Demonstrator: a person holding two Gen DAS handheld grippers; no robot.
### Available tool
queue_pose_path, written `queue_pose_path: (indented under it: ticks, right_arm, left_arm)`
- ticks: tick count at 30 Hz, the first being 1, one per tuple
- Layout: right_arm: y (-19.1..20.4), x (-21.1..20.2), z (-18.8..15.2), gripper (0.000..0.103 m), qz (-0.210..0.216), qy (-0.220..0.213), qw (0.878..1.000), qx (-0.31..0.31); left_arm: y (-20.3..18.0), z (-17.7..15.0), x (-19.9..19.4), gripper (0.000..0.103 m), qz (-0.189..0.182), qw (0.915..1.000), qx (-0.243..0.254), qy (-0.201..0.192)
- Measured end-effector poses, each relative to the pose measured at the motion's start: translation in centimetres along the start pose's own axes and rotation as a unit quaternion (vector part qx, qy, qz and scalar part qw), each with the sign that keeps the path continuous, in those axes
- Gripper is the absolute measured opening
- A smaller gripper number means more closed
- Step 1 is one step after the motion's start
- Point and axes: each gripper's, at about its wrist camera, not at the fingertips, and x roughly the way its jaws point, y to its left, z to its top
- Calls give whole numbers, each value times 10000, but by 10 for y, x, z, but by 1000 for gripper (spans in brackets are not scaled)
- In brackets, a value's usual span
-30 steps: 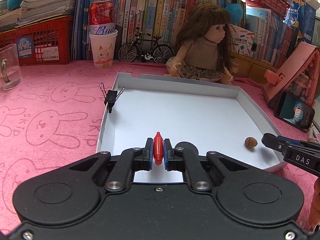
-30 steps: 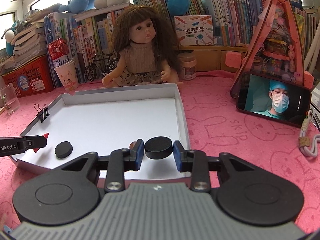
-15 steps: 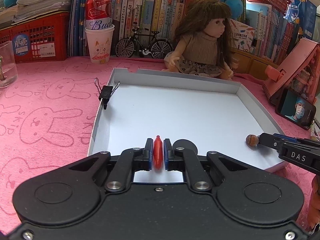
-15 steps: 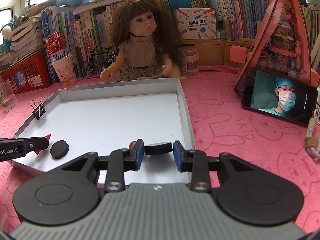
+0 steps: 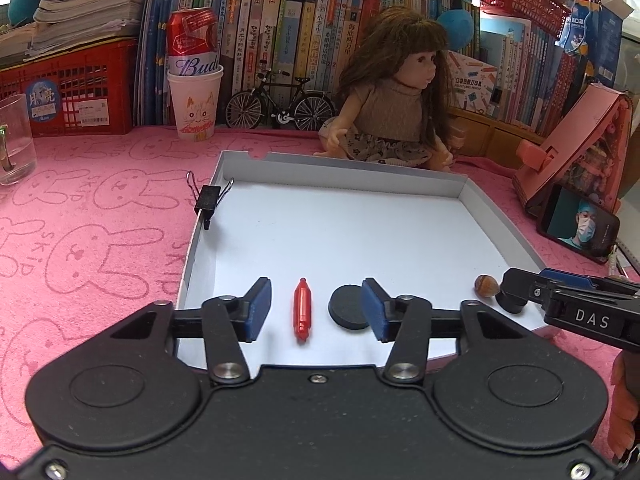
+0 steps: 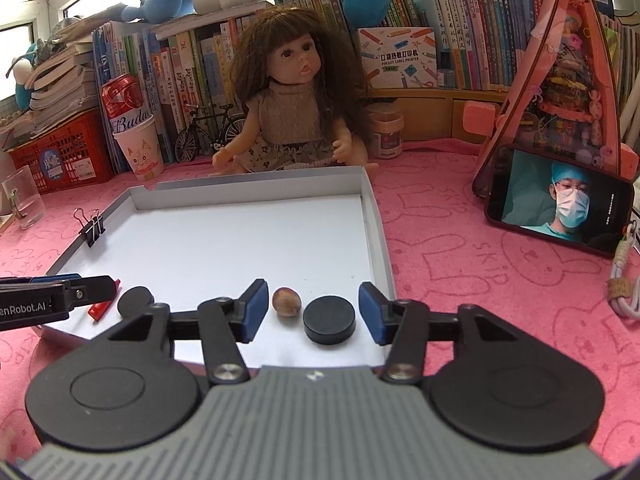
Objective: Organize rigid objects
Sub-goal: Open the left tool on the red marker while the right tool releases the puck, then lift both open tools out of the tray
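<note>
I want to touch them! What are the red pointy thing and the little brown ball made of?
Red pointy thing: probably plastic, because it is glossy and one even colour. Little brown ball: looks like a real nut, with a dull, streaky brown shell.

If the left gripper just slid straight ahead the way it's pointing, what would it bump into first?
Probably the red pen-shaped piece, lying loose on the tray floor between the left gripper's open jaws, which have just been opening. The gripper points downward, so it might meet the floor almost at once; depth is hard to judge.

"Bud" – red can (image 5: 193, 42), "DAS" – right tool (image 5: 520, 296), "SKIP" – pink cloth (image 6: 486, 258)
</note>
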Motion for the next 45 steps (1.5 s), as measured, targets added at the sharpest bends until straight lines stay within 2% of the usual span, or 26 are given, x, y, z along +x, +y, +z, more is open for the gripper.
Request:
queue_pose_path:
  ticks: [8,12,21,31,45]
  right_arm:
    - [4,-23,2,85,172,-211,9996,-58]
    - [4,-37,0,87,254,-287,9992,-89]
    - [3,-68,-17,90,346,-394,9986,-114]
    - [3,-94,-44,93,217,-522,9979,-310]
    - [6,-115,-83,95,152,-513,9969,-572]
  left_arm:
    - [-5,-2,-26,68,-210,9996,63,-176]
    - [-9,-5,-43,76,-306,9991,94,-279]
    - [-14,-28,-75,78,-449,9981,205,-355]
    - [-20,-61,-101,78,-557,9971,349,-381]
    - [-23,-97,-120,78,-647,9957,599,-289]
